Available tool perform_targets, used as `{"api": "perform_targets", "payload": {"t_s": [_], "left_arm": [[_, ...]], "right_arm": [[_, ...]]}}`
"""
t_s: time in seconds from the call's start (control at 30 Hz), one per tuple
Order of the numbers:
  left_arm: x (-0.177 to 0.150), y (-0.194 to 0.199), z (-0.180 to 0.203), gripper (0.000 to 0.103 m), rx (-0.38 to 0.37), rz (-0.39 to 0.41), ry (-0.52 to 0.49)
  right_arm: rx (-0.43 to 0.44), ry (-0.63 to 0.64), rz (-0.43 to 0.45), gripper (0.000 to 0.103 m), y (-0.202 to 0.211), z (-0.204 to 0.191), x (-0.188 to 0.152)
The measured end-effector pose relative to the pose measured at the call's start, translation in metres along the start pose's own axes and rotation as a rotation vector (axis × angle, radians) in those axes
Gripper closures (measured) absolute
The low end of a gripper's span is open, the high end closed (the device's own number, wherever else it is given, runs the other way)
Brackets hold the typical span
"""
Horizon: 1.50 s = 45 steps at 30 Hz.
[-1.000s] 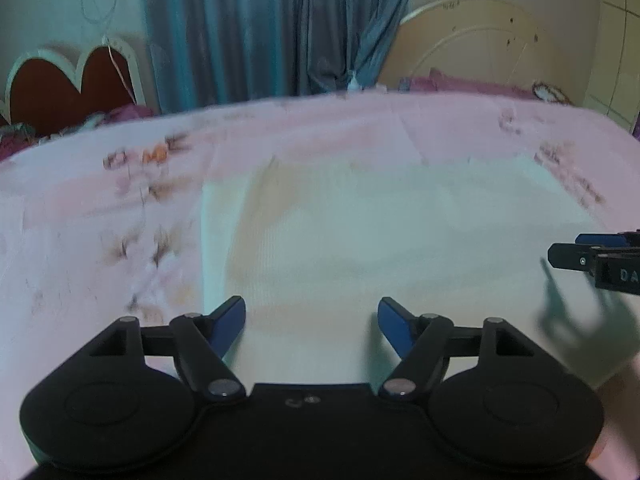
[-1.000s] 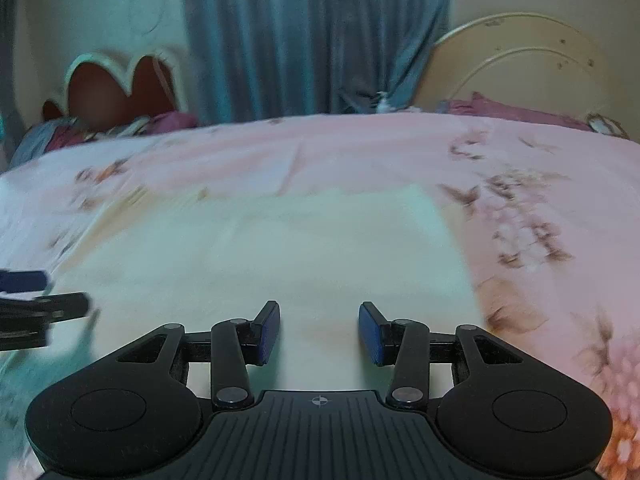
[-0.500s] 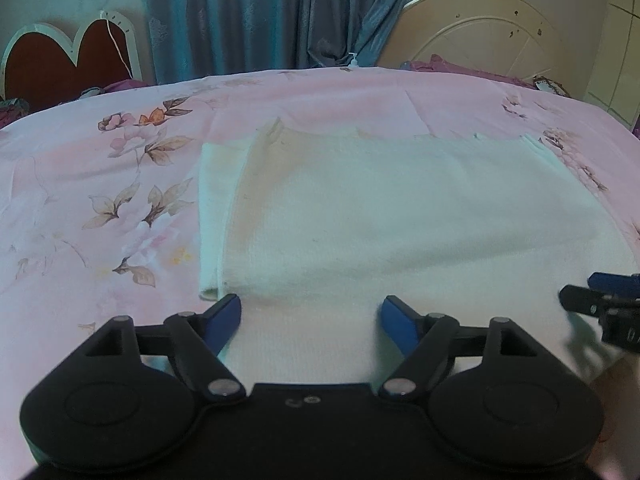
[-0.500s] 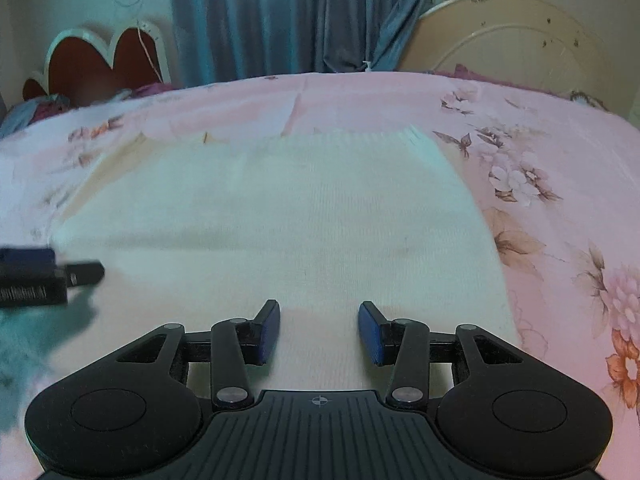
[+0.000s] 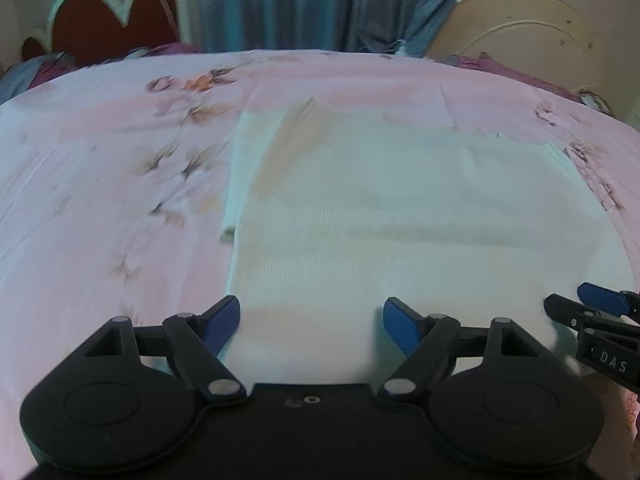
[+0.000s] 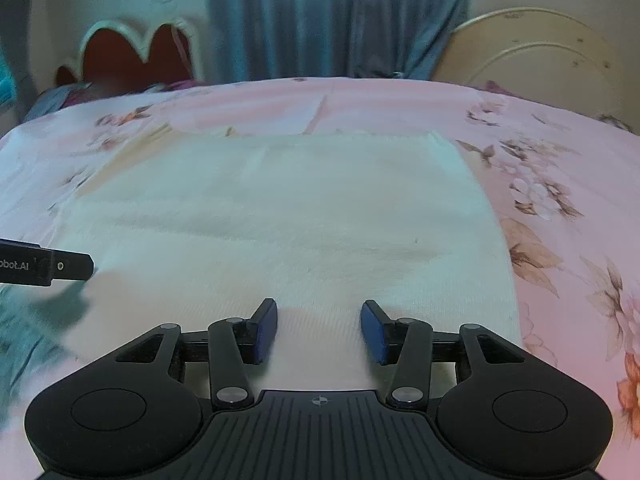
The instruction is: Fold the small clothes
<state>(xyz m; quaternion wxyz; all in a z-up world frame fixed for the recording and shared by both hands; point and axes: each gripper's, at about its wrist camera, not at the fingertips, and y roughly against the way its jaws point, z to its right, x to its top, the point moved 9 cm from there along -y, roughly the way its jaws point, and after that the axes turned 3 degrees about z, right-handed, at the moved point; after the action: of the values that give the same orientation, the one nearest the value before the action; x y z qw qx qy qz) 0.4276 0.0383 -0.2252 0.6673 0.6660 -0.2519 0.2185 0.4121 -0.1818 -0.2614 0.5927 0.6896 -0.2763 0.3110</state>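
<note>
The left gripper (image 5: 311, 322) hung with jaws spread wide over the near edge of the cream garment (image 5: 400, 216), nothing pinched; the right gripper (image 6: 319, 330) stood partly parted and empty over the same edge, just beside it. The garment lay flat on the pink floral bedspread (image 6: 560, 184); beyond stood a heart-shaped headboard (image 5: 116, 24) and blue curtains (image 6: 320, 12).

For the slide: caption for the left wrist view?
Left gripper open above near edge of cream garment on pink floral bedsheet.
</note>
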Motion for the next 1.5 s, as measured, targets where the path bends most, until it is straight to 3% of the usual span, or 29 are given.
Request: {"api": "perform_targets", "payload": {"t_s": [0.23, 0.4, 0.67, 0.9, 1.1, 1.27, 1.47, 1.5], "left_arm": [[-0.025, 0.033, 0.001, 0.019, 0.052, -0.039, 0.121], [-0.042, 0.047, -0.002, 0.019, 0.045, -0.065, 0.239], [-0.056, 0.035, -0.014, 0.019, -0.062, -0.07, 0.457], [-0.042, 0.018, -0.024, 0.009, -0.189, 0.043, 0.592], [-0.024, 0.0, -0.027, 0.008, -0.291, 0.136, 0.697], [-0.01, -0.014, -0.033, 0.013, -0.345, 0.208, 0.766], [0.003, -0.03, -0.039, 0.031, -0.357, 0.263, 0.797], [0.004, -0.032, -0.04, 0.038, -0.355, 0.266, 0.797]], "right_arm": [[0.092, -0.019, -0.003, 0.055, 0.027, 0.005, -0.01], [0.149, -0.047, 0.012, 0.055, 0.042, 0.006, -0.004], [0.148, -0.018, 0.029, 0.055, 0.048, 0.0, 0.001], [0.137, -0.019, 0.028, 0.055, 0.032, -0.009, 0.013], [0.119, -0.028, 0.023, 0.055, 0.007, -0.017, 0.028], [0.103, 0.0, 0.042, 0.055, -0.01, -0.029, 0.042], [0.037, 0.003, 0.103, 0.055, -0.024, -0.032, 0.063], [0.022, 0.01, 0.094, 0.055, -0.03, -0.032, 0.062]]}}
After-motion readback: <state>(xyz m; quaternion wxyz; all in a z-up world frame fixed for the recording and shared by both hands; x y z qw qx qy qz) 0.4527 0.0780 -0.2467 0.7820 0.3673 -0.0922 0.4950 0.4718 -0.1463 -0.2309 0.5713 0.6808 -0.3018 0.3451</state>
